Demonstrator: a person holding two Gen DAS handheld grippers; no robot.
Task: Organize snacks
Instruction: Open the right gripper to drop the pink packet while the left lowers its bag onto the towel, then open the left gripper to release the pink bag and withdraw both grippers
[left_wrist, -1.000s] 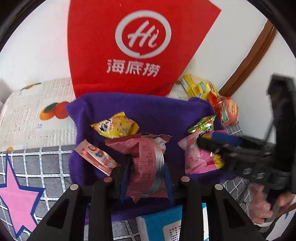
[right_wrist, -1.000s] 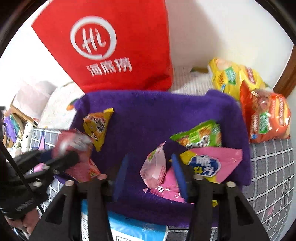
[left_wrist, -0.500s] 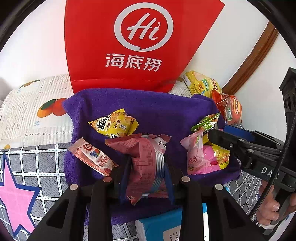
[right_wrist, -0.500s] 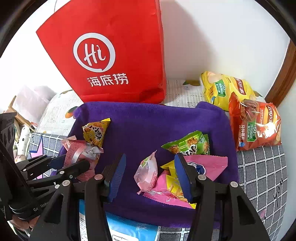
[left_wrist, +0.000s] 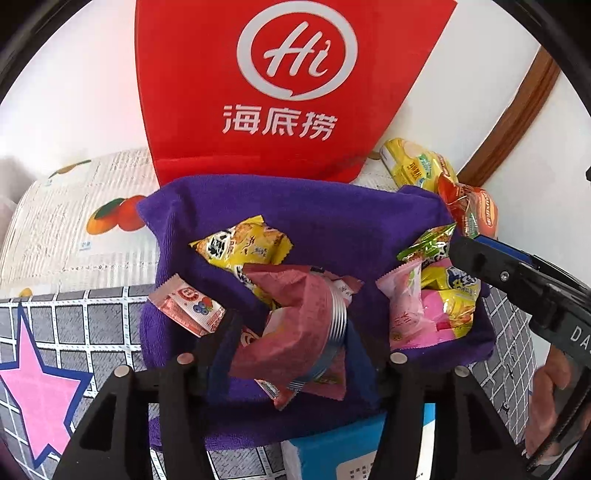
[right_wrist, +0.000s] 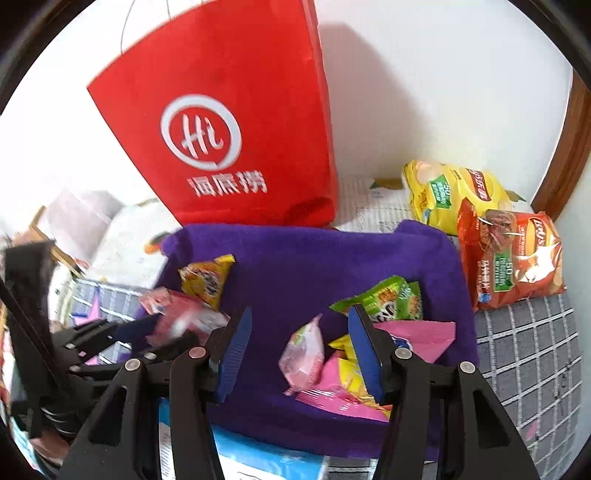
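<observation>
Left gripper (left_wrist: 291, 332) jaws opening, crinkly dark-pink packet (left_wrist: 295, 325) between them, tilted over purple fuzzy towel (left_wrist: 332, 221). Right gripper (right_wrist: 299, 350) spread, gripping nothing, small glossy pink pouch (right_wrist: 304, 354) between fingers on towel. Yellow packet (left_wrist: 240, 247) just behind. Red bag (left_wrist: 288, 92) upright beyond.

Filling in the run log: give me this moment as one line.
left gripper: jaws opening, dusty-pink snack packet between them | right gripper: open, empty, over purple towel | red bag behind
</observation>
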